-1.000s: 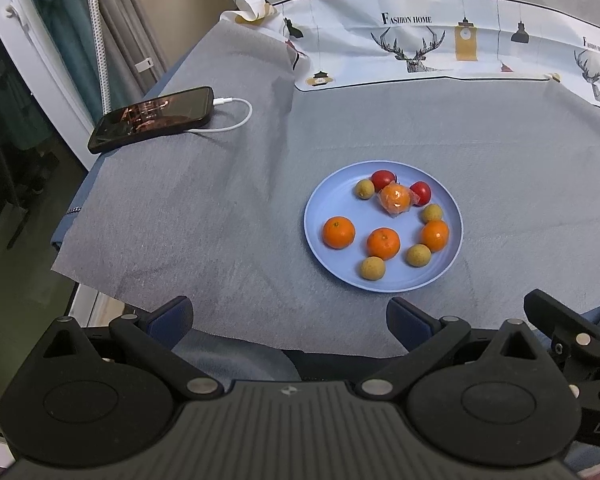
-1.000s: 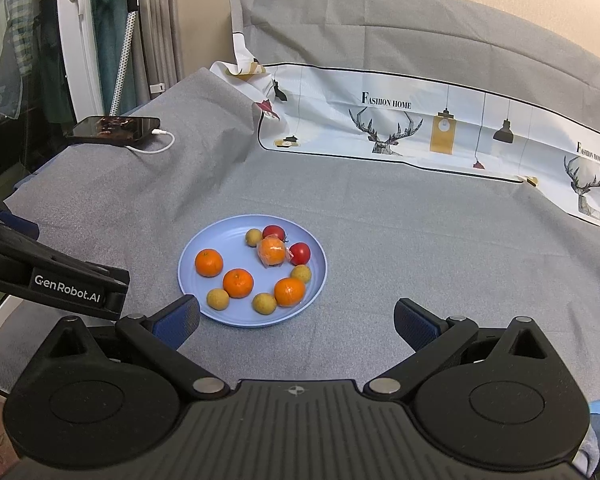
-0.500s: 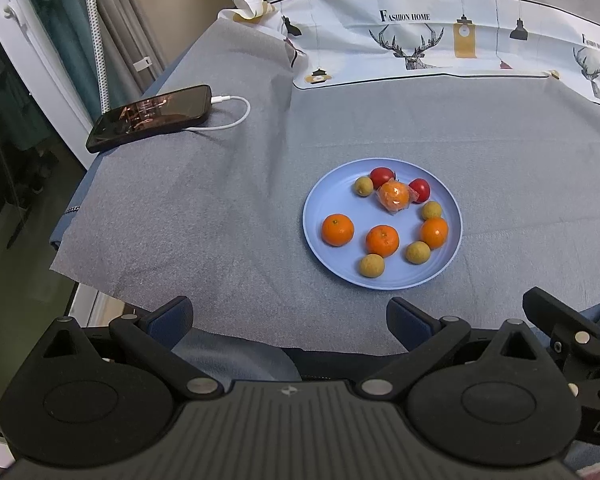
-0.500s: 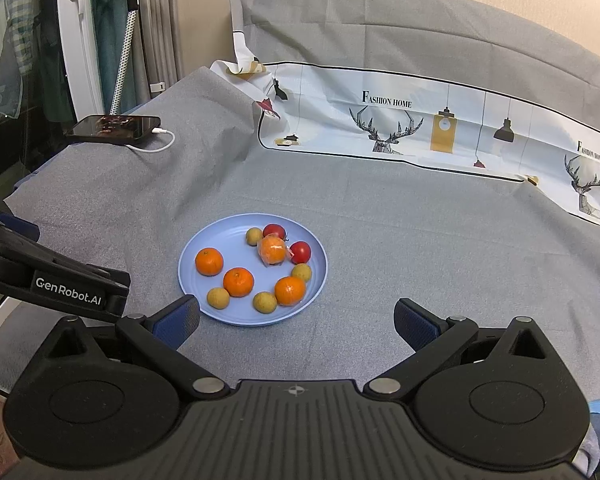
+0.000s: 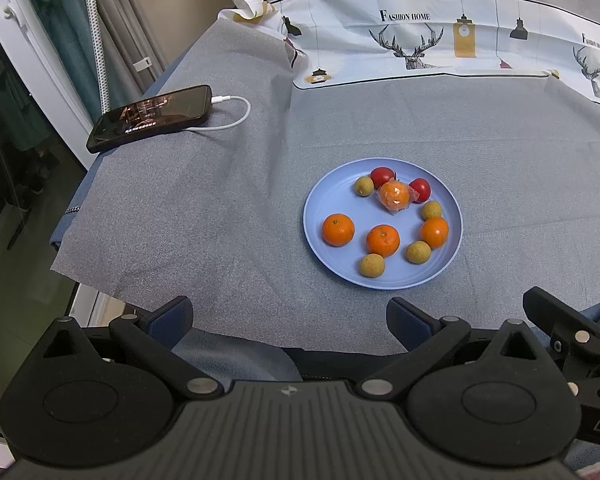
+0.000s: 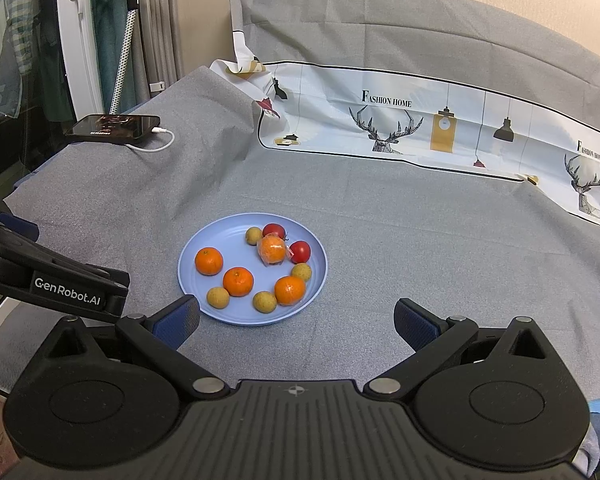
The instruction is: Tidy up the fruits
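A light blue plate (image 5: 320, 204) (image 6: 192, 248) sits on the grey cloth and holds all the fruit: three bare oranges (image 5: 337, 229) (image 6: 209, 261), one orange wrapped in clear plastic (image 5: 395, 195) (image 6: 273, 250), two red tomatoes (image 5: 420, 189) (image 6: 300, 251) and several small tan longans (image 5: 371, 265) (image 6: 218, 297). My left gripper (image 5: 290, 316) is open and empty, hovering at the near table edge short of the plate. My right gripper (image 6: 296, 320) is open and empty just in front of the plate. The left gripper's body (image 6: 60, 280) shows at the left of the right wrist view.
A black phone (image 5: 150, 117) (image 6: 112, 127) on a white charging cable (image 5: 230, 118) lies at the far left of the table. A white printed cloth (image 5: 440, 40) (image 6: 420, 120) lines the back. The table's left edge drops to the floor by a white door frame (image 5: 32, 60).
Both views have shifted very slightly; the plate sits a little higher in the left wrist view. Nothing was grasped or moved, and both grippers stayed open.
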`<state>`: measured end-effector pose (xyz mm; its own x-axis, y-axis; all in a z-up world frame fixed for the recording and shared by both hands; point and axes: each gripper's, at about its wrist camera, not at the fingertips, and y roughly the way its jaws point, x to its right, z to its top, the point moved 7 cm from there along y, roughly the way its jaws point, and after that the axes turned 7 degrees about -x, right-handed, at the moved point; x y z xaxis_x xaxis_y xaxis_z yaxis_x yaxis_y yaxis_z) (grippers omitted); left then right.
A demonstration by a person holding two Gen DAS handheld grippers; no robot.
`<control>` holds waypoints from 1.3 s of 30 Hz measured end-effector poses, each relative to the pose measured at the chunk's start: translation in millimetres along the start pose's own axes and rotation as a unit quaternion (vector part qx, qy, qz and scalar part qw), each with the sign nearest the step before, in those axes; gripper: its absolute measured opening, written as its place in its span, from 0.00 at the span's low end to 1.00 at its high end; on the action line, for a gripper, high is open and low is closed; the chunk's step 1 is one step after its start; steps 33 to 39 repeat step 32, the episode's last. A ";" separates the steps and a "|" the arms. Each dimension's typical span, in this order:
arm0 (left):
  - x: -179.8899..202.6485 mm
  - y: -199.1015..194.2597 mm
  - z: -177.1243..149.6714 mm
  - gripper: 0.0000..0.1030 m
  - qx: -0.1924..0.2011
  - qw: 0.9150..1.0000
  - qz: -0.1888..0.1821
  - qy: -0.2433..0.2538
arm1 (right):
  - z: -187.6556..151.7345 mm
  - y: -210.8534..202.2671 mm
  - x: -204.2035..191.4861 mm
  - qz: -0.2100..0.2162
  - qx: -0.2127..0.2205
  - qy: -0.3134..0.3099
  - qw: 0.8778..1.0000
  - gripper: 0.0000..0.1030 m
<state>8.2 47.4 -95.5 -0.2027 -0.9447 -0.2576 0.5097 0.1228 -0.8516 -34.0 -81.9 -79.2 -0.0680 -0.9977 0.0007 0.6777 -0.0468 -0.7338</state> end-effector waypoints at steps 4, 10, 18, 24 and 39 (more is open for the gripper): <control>-0.6 0.2 -0.2 1.00 -0.001 1.000 0.000 -0.001 | -0.1 0.2 0.0 0.000 0.000 0.000 1.000 0.99; -1.8 0.6 -0.1 1.00 -0.001 1.000 0.002 0.000 | -0.8 0.5 0.4 0.000 0.000 -0.001 1.000 0.99; -2.1 2.4 0.4 1.00 -0.003 1.000 0.003 0.000 | 0.0 0.6 0.6 0.000 -0.001 0.000 1.000 0.99; -2.9 5.5 0.4 1.00 -0.007 1.000 0.002 0.000 | -6.4 4.6 0.4 0.000 -0.003 -0.002 1.000 0.99; -5.3 7.5 2.0 1.00 -0.005 1.000 0.008 -0.004 | -2.6 6.0 -0.8 -0.001 -0.005 -0.006 1.000 0.99</control>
